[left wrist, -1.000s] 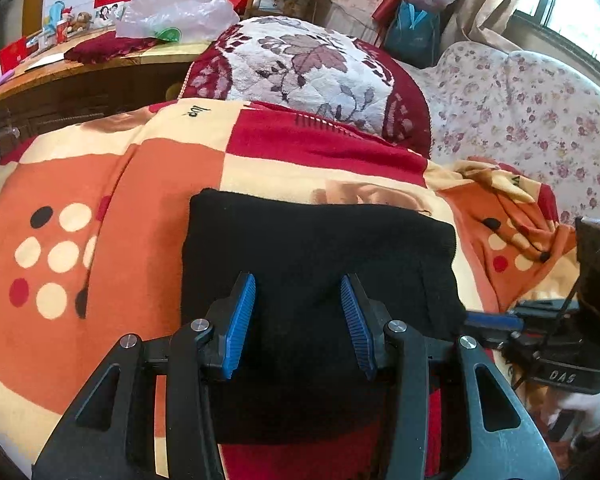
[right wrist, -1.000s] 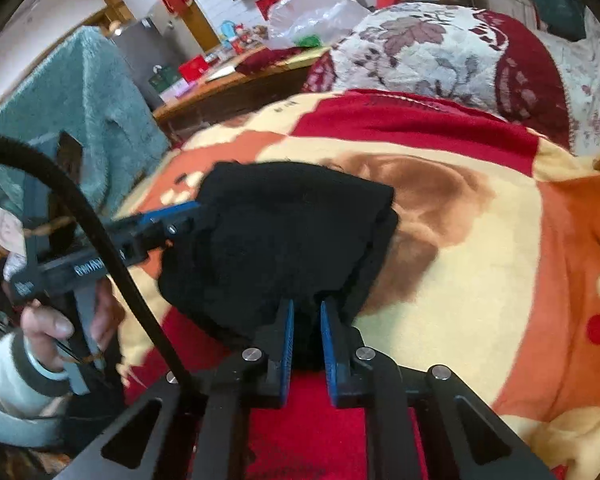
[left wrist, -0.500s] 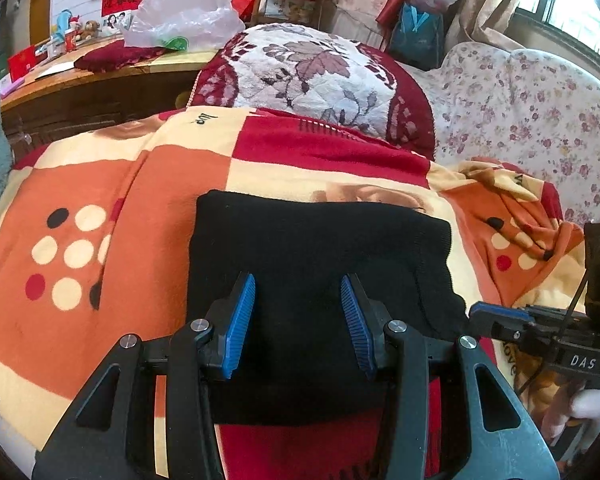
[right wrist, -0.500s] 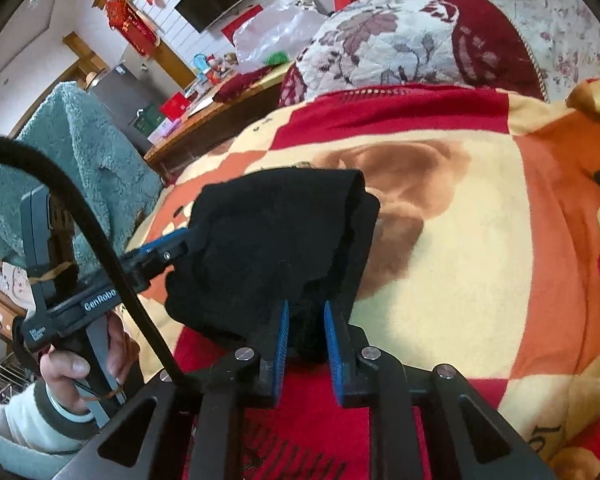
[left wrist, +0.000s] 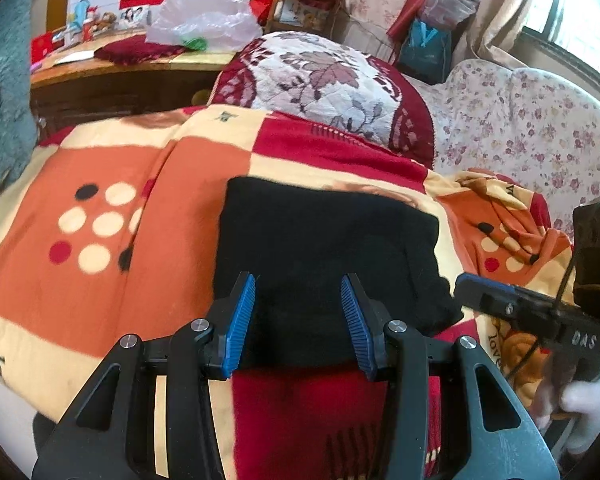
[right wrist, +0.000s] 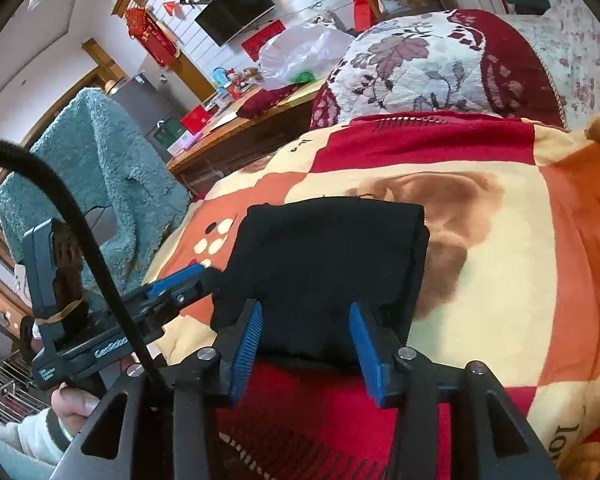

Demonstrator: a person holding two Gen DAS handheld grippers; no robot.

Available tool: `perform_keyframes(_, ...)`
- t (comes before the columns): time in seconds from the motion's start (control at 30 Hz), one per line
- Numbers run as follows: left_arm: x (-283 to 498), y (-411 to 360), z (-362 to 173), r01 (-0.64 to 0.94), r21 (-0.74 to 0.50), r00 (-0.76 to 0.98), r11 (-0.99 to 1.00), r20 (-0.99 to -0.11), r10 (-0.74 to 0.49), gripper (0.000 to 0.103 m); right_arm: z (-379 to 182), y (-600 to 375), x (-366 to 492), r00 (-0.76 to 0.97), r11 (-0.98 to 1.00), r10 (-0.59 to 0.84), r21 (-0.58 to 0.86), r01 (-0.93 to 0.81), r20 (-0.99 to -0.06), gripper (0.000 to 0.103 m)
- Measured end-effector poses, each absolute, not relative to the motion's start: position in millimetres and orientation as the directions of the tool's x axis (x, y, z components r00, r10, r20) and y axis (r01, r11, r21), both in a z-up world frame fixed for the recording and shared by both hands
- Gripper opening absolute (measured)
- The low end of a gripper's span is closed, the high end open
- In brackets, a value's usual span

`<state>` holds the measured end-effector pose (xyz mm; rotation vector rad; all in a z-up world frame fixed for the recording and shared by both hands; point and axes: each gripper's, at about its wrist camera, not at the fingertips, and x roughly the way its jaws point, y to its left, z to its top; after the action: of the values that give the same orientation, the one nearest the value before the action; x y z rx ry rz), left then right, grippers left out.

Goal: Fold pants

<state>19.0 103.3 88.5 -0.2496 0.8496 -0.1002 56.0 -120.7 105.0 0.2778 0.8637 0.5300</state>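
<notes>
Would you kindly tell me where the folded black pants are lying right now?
In both wrist views the black pants lie folded on the patchwork blanket, just ahead of each tool's fingers, with the floral cushion beyond them.

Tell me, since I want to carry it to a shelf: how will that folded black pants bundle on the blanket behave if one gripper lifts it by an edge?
The black pants look soft and knitted, so they would probably sag and unfold. The stacked layers seem loose, likely sliding apart. Resting on the fuzzy blanket, they should drag rather than slip.
</notes>
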Motion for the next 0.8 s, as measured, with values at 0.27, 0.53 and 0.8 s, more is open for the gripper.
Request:
perform_keyframes(0.27,16.8,131.8,77.7,-0.054,-0.356,0.639,0.933,-0.730,-0.242,0.044,85.0,-147.0,69.9,0.542,0.838,0.526,0.507,-0.200,-0.656,0.071)
perform_keyframes(0.53,32.9,144.6,64.8,-0.075,-0.416,0.610,0.906,-0.738,-0.288,0.057,60.1,-155.7,89.9,0.487,0.817,0.553,0.555,-0.156,-0.677,0.071)
perform_keyframes(0.8,47.4,143.3,48.9,-0.082,-0.428,0.576,0.900,-0.758,-0.308,0.057,41.3,-149.6,101.4,0.438,0.765,0.624,0.619,-0.177,-0.647,0.072)
